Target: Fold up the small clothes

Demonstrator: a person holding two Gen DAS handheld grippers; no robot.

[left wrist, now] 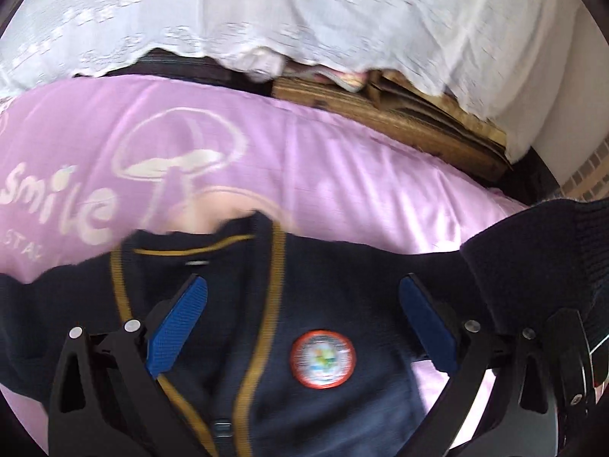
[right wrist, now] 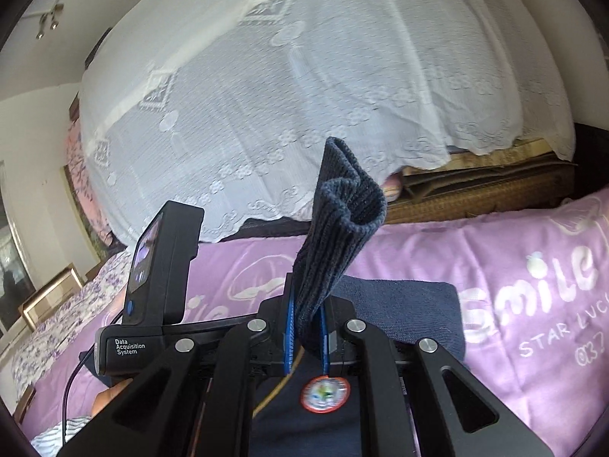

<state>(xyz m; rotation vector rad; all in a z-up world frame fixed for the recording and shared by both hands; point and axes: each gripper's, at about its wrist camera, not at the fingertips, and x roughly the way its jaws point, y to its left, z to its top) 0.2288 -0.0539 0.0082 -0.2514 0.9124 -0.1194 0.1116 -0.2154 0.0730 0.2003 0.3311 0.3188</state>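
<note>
My right gripper pinches the cardigan sleeve cuff, which stands toward twelve o'clock; my left gripper gapes empty above the chest, badge at six

Cardigan on bedsheet

Open purple sheet lies free beyond the navy cardigan toward the bed's far edge. There a lace-draped mound and woven mats block passage; the raised sleeve cuff stands midway.
</note>
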